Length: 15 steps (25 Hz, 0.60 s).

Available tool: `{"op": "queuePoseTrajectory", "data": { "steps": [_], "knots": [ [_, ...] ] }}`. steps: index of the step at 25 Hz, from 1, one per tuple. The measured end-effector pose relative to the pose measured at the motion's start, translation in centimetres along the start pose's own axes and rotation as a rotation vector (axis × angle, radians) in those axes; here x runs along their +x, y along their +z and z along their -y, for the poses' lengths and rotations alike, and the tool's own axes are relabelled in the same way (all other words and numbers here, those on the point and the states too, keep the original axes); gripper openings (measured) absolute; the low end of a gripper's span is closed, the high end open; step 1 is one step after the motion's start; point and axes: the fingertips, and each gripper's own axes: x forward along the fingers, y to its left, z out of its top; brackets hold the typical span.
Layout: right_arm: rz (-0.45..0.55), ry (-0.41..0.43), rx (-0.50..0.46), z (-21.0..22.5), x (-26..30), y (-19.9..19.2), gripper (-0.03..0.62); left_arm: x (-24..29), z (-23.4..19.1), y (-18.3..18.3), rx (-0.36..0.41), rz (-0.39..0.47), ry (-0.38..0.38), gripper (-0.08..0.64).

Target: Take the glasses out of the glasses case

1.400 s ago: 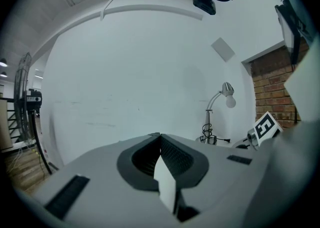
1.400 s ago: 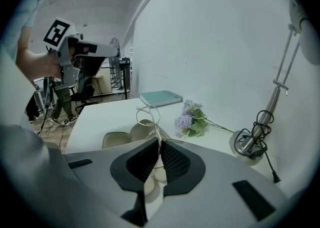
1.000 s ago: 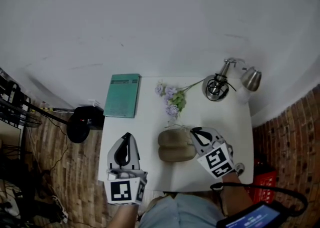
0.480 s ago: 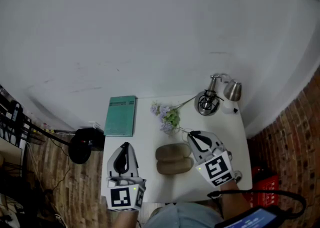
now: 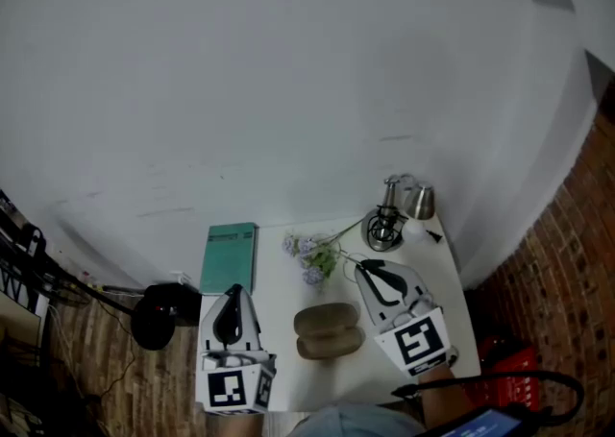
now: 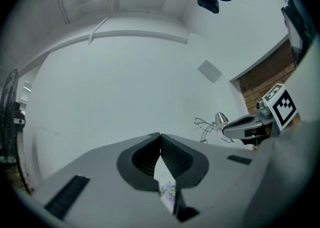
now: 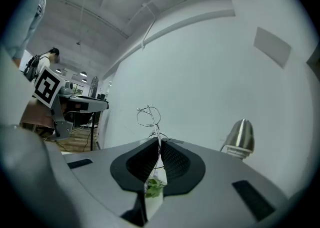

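Observation:
The glasses case (image 5: pixel 328 330), a grey-brown oval with a seam between two rounded halves, lies on the white table (image 5: pixel 283 368) between my grippers. No glasses show. My left gripper (image 5: pixel 233 289) hovers left of the case, and its tips meet with nothing between them (image 6: pixel 160 135). My right gripper (image 5: pixel 363 265) is right of the case and beyond it, apart from it. It is also shut and empty (image 7: pixel 160 141). Both point level towards the white wall.
A teal book (image 5: pixel 229 257) lies at the table's far left. A sprig of purple flowers (image 5: pixel 309 254) lies behind the case. A metal desk lamp (image 5: pixel 389 219) stands at the far right corner. A black object (image 5: pixel 159 315) sits on the wood floor to the left.
Both grippers have risen above the table, the right one more, and it has swung away from the case's right end. The case has not moved.

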Motion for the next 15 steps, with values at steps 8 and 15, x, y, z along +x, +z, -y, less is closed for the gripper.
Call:
{"op": "queuePoseTrajectory", "data": {
  "steps": [8,15],
  "knots": [
    [0.117,-0.088,-0.013,1.9,-2.2,4.7,0.037,0.2,0.9,3.3,0.016,0.067,-0.017,0.006],
    [0.186,-0.153,-0.025,2.7,-4.1,7.5,0.037,-0.3,1.6,5.7,0.035,0.152,-0.045,0.006]
  ]
}}
